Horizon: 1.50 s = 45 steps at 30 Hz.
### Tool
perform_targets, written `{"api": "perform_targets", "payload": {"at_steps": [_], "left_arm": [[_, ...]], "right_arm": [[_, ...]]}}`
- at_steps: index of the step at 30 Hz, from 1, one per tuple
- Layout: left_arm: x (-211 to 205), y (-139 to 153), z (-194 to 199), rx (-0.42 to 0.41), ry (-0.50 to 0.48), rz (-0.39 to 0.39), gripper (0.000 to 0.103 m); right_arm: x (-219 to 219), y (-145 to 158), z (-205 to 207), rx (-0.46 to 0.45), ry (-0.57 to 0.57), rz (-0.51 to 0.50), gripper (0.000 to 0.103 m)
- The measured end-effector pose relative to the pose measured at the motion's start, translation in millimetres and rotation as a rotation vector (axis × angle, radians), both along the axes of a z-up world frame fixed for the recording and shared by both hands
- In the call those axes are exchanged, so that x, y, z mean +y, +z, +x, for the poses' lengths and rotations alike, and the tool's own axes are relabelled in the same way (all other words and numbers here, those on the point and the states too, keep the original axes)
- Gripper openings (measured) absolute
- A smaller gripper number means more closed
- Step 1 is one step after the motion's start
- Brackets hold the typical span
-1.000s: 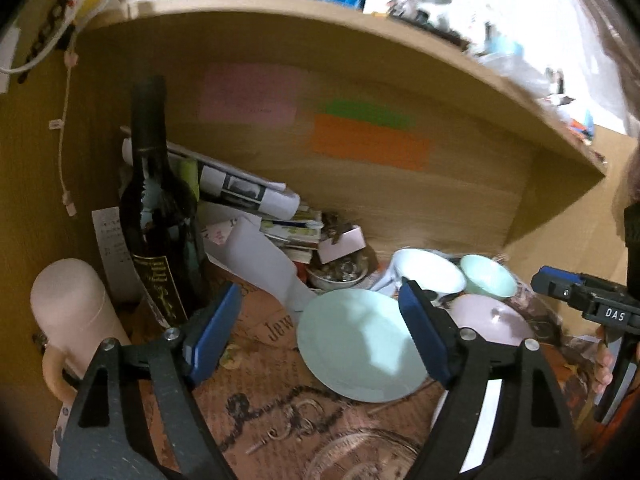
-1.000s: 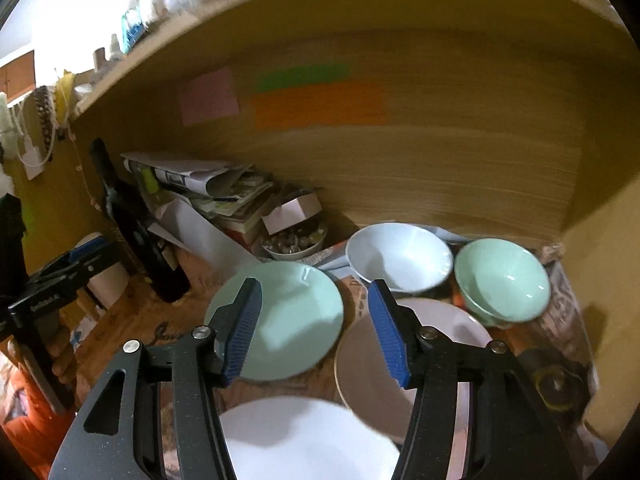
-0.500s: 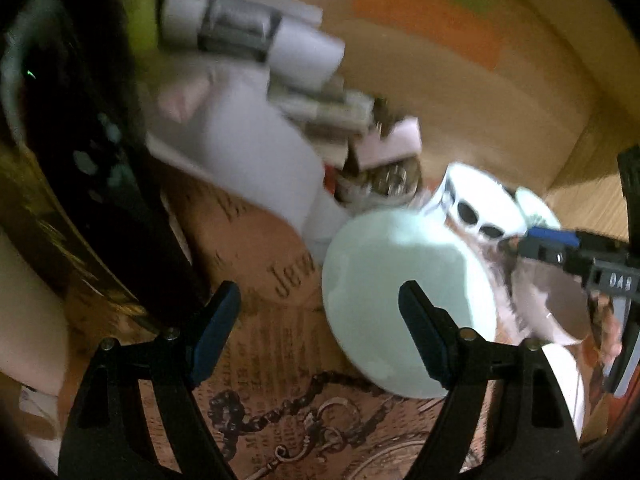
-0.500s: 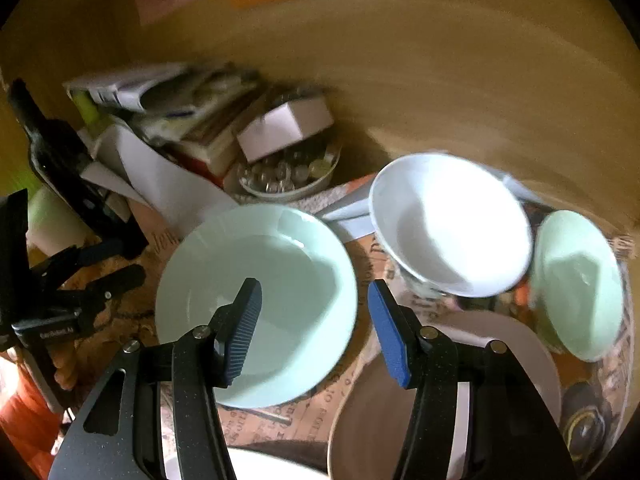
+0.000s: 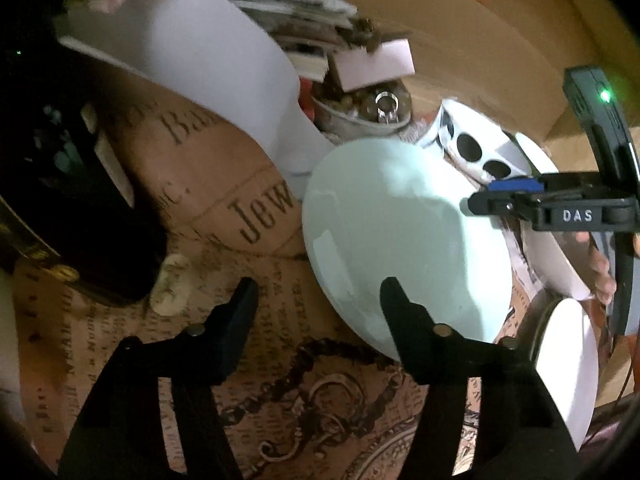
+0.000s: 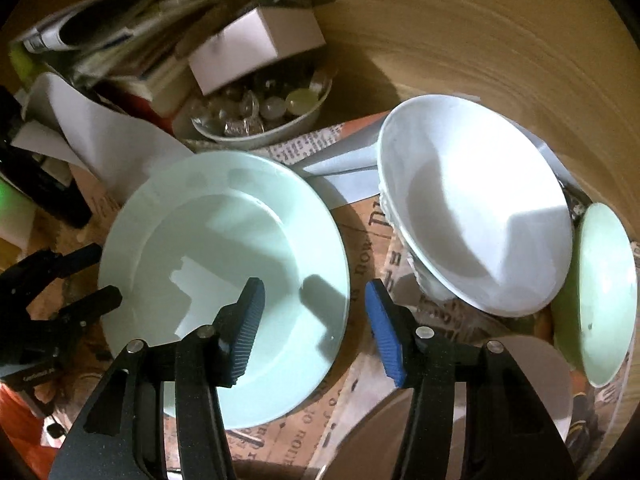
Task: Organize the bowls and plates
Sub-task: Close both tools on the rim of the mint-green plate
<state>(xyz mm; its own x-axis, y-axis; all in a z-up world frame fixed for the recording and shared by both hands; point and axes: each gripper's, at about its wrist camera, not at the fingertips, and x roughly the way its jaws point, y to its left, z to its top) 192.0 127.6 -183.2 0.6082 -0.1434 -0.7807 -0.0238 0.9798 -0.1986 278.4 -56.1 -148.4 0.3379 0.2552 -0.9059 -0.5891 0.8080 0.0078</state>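
A pale green plate (image 6: 224, 256) lies flat on the printed paper; it also shows in the left wrist view (image 5: 400, 232). My right gripper (image 6: 314, 312) is open, its fingers straddling the plate's right rim. My left gripper (image 5: 316, 304) is open at the plate's left rim, with one finger over the plate. A white bowl (image 6: 472, 204) sits to the right, with a green bowl (image 6: 604, 292) beyond it. A pinkish plate (image 6: 440, 412) and a white plate (image 5: 568, 364) lie nearest me.
A small bowl of glass beads (image 6: 260, 116) with a white box on it stands behind the green plate. Stacked papers (image 6: 120, 52) and a curled white sheet (image 5: 208, 60) lie at the back left. A dark bottle (image 5: 60, 152) stands left. The wooden back wall (image 6: 480, 32) is close.
Both grippers have moved forward and down into the shelf toward the green plate, which now fills more of each view. Both stay open.
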Motion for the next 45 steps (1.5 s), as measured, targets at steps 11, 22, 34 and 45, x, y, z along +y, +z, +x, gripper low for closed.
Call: {"api": "perform_targets", "payload": {"at_steps": [11, 22, 34, 45], "left_arm": [[-3.6, -4.2, 3.2, 0.007, -0.038, -0.023, 0.039], [4.3, -5.5, -5.2, 0.009, -0.004, 0.005, 0.03], [8.9, -5.7, -6.4, -0.007, -0.018, 0.0, 0.026], [10.2, -3.2, -11.0, -0.007, -0.002, -0.026, 0.026]], "right_arm": [[5.9, -10.1, -3.3, 0.021, -0.002, -0.031, 0.037], [26.3, -9.2, -40.2, 0.04, 0.078, -0.013, 0.033], [38.2, -16.9, -27.7, 0.046, 0.072, -0.031, 0.036], [23.8, -2.7, -33.5, -0.021, 0.048, 0.06, 0.029]]}}
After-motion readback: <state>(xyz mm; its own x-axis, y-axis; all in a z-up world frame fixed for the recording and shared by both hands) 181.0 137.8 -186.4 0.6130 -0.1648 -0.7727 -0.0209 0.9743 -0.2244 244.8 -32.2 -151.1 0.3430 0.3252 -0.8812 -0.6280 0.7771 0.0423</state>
